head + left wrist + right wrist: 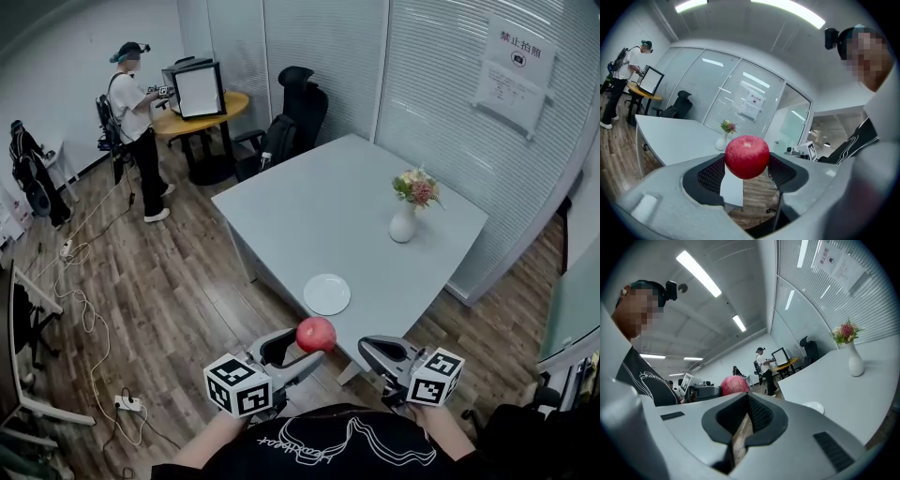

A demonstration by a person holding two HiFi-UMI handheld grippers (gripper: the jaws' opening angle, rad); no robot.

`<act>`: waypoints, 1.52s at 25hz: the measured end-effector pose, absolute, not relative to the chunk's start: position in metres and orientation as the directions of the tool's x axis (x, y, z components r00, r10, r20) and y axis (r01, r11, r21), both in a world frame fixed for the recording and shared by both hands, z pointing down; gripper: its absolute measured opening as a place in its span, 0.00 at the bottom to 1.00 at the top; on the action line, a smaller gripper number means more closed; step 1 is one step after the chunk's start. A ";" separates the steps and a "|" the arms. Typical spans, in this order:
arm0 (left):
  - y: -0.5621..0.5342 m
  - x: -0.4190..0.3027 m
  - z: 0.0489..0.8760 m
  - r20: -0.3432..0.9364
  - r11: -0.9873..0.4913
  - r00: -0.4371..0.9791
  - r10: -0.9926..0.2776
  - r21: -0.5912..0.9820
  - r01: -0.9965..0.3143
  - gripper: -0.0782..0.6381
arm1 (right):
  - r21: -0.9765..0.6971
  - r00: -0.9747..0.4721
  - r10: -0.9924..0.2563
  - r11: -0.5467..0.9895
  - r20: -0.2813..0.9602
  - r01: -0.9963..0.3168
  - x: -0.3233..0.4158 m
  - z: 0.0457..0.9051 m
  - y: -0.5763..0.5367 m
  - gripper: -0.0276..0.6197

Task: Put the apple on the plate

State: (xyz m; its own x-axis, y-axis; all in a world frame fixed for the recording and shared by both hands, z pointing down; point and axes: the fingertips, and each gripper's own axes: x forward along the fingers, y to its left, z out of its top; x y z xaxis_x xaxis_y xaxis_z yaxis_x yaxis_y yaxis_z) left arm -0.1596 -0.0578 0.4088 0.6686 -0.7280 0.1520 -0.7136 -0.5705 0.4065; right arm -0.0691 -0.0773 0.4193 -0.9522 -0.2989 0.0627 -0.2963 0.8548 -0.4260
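A red apple [316,335] is held in the air by my left gripper [302,351], just short of the table's near edge; in the left gripper view the apple [746,157] sits clamped between the two dark pads. The white plate [326,293] lies bare on the grey table [319,211], a little beyond the apple. My right gripper [373,351] hovers beside it to the right, shut with nothing in it. From the right gripper view the apple [734,385] shows past the closed jaws and the plate [815,407] lies on the table.
A white vase with flowers [405,220] stands on the table to the right, beyond the plate. A black office chair [298,112] is at the table's far end. A person [136,122] stands by a round wooden table [199,108]. Cables lie on the floor at left.
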 end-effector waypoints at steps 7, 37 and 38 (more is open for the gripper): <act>-0.094 -0.184 0.422 0.153 -0.568 0.671 -0.726 0.416 -0.710 0.53 | -0.432 -0.941 -0.323 0.838 0.097 -0.332 -0.085 0.437 -0.101 0.06; -0.280 -0.127 0.517 0.421 -0.576 0.598 -0.682 0.194 -0.794 0.53 | -0.593 -0.911 -0.389 0.705 0.136 -0.390 -0.022 0.501 -0.265 0.06; -0.283 -0.126 0.522 0.434 -0.580 0.590 -0.681 0.171 -0.796 0.53 | -0.596 -0.910 -0.390 0.701 0.140 -0.392 -0.020 0.502 -0.266 0.06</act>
State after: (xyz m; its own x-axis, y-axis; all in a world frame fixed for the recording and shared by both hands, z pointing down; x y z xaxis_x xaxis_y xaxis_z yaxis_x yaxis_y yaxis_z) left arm -0.1256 -0.2828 0.5222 0.5896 -0.6810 0.4343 -0.7962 -0.5803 0.1712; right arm -0.0197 -0.2657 0.5020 -0.9101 -0.3901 0.1397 -0.3919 0.7010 -0.5958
